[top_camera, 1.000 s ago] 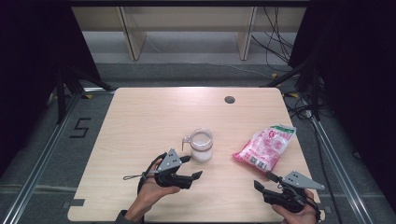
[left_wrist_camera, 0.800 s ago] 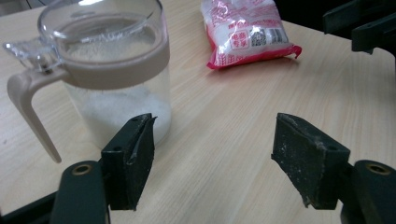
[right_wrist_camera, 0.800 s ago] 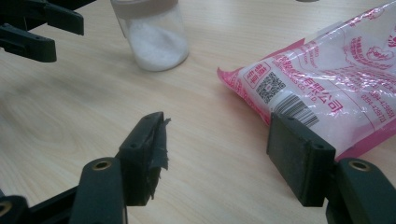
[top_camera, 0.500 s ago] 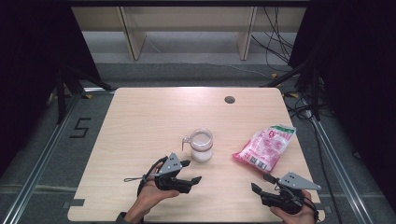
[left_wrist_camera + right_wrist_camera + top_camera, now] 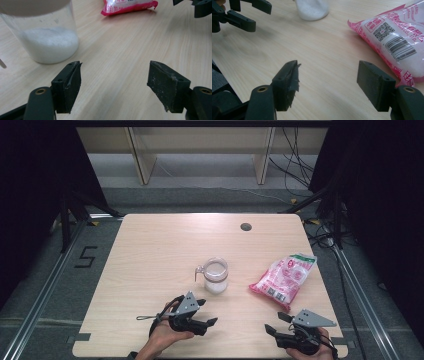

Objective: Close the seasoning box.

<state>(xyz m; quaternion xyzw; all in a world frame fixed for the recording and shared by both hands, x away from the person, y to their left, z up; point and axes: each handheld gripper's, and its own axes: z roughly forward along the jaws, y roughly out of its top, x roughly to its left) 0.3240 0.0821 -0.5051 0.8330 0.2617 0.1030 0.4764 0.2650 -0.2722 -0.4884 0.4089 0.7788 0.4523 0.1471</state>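
The right claw (image 5: 274, 322) is standing released above the near right part of the worktop (image 5: 160, 250), its jaws having just been opening a little further, with nothing but bare wood between them. In the right gripper view the right claw's pads (image 5: 287, 85) are gaping wide over the planks. Just ahead of it and slightly to its outer side, the pink and white bag (image 5: 284, 280) is lying flat, its near corner close to the right-hand jaw but apart from it. The bag's printing, a barcode and a square code, is facing up in the right gripper view (image 5: 394, 40).

The left claw (image 5: 206, 312) is likewise sitting released, jaws spread with only worktop between them; its pads (image 5: 70, 85) are showing wide apart in the left gripper view. Just beyond it, off to one side of its jaws, the clear jar (image 5: 216, 276) is standing upright, holding a layer of white grains (image 5: 48, 43). It is near the claw but not touching. A thin handle or clip seems to be sticking out on the jar's far side from the bag, though it is too small to be sure.
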